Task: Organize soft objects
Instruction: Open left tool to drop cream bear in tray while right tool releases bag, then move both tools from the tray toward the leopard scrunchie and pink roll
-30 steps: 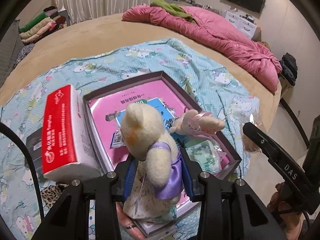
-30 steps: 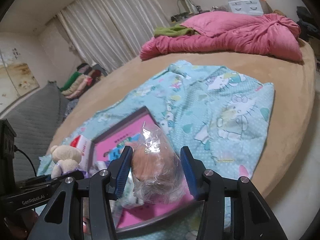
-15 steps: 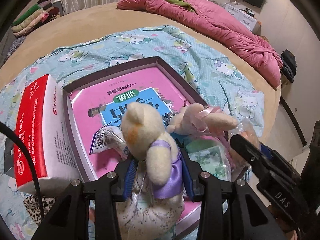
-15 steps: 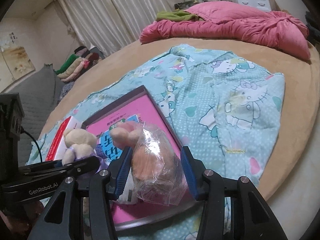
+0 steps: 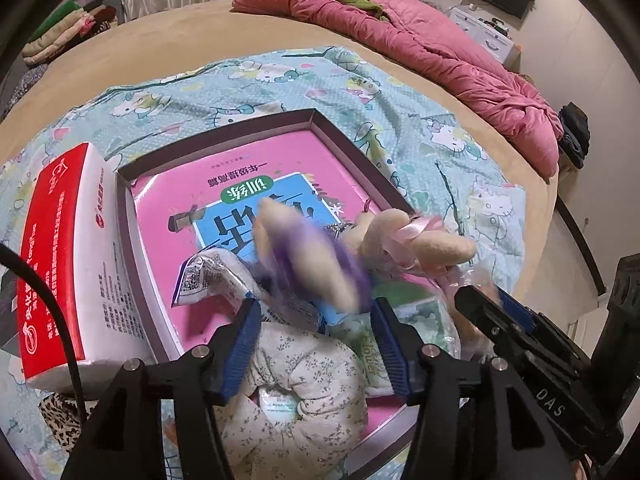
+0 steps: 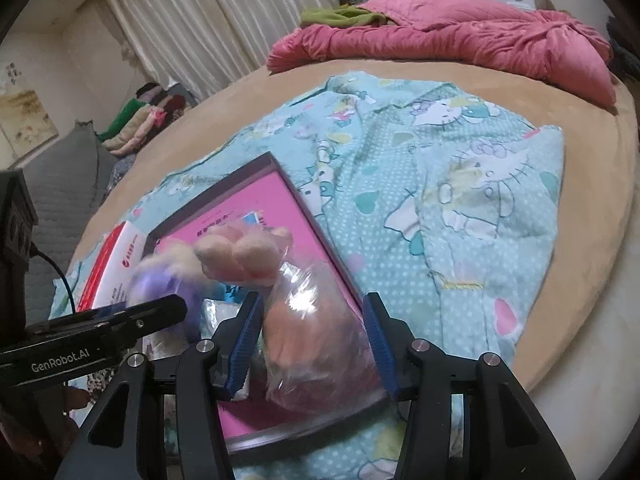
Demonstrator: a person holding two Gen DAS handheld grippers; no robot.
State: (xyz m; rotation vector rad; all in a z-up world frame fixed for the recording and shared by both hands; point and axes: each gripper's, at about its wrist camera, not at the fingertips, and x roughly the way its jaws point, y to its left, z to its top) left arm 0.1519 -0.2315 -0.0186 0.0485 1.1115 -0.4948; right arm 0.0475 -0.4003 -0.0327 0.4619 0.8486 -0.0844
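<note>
A cream teddy bear in a purple dress (image 5: 308,260) is motion-blurred, tipping forward just past my open left gripper (image 5: 316,320) over the shallow box (image 5: 344,136) lined with a pink book. It also shows blurred in the right wrist view (image 6: 160,276). A cream plush with a pink ribbon (image 5: 408,240) lies in the box. My right gripper (image 6: 312,336) stands open around a soft toy in a clear plastic bag (image 6: 312,336), which rests in the box (image 6: 240,176). A floral cloth bundle (image 5: 304,376) and small packets lie at the near end.
A red and white tissue pack (image 5: 68,256) stands against the box's left side. A Hello Kitty blanket (image 6: 460,184) covers the round tan bed. A pink quilt (image 5: 420,48) lies at the far side. Folded clothes (image 6: 136,124) sit far left.
My left gripper has opened and the teddy bear is dropping forward into the box. My right gripper has opened wider around the bagged toy, now lower in the box.
</note>
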